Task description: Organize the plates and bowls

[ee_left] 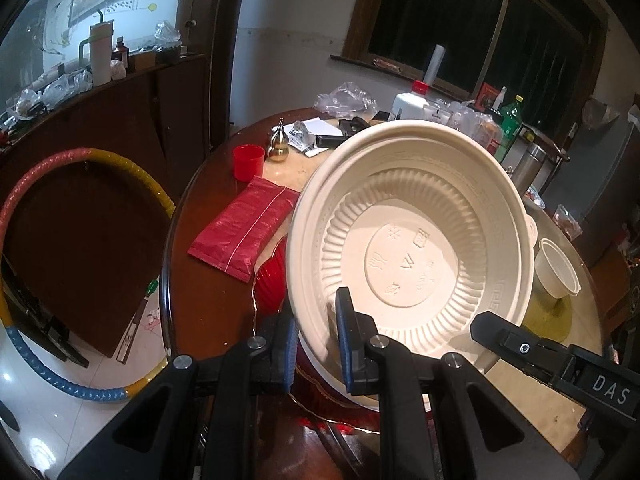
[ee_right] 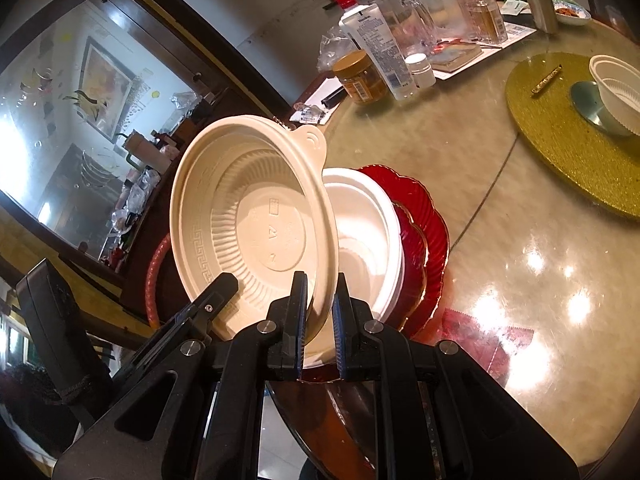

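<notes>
A large cream plastic bowl [ee_left: 412,232] is held tilted above the table, its inside facing both cameras. My left gripper [ee_left: 316,344] is shut on its near rim. My right gripper [ee_right: 320,320] is shut on the rim of the same bowl [ee_right: 256,216] from the other side; its finger also shows in the left wrist view [ee_left: 504,336]. Under the bowl lies a white bowl [ee_right: 368,224] on stacked red scalloped plates [ee_right: 428,232]. A small white bowl [ee_right: 616,92] stands on a gold mat [ee_right: 560,160] to the right.
A red packet [ee_left: 244,232], a red cup [ee_left: 248,160] and a brass gourd [ee_left: 280,144] lie at the table's left. Bottles and jars [ee_right: 380,56] crowd the far side. A hoop [ee_left: 80,272] leans against the cabinet beyond the table's left edge.
</notes>
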Tool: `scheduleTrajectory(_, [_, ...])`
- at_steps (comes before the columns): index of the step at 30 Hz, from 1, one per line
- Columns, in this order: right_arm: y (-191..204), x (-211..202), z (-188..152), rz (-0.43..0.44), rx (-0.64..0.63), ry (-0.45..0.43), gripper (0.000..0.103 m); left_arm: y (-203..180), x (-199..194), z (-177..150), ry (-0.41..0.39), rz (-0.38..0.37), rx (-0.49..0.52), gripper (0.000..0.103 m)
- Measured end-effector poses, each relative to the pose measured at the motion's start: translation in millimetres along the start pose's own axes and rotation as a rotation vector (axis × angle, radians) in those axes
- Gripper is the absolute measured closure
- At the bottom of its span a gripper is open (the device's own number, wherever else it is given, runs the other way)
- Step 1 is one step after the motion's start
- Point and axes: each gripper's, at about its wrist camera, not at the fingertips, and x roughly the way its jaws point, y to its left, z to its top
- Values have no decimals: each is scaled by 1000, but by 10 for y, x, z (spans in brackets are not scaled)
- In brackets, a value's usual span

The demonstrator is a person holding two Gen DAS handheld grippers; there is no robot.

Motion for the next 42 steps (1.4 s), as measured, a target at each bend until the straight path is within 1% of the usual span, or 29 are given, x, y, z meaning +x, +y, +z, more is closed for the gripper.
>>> scheduleTrajectory(31, [-74,24,-75,-3,8,22,92,-23,48,-39,18,16,31,86])
scheduleTrajectory(42, [-93,43,-55,0,12,32,92,-33,80,-43,27,20,37,86])
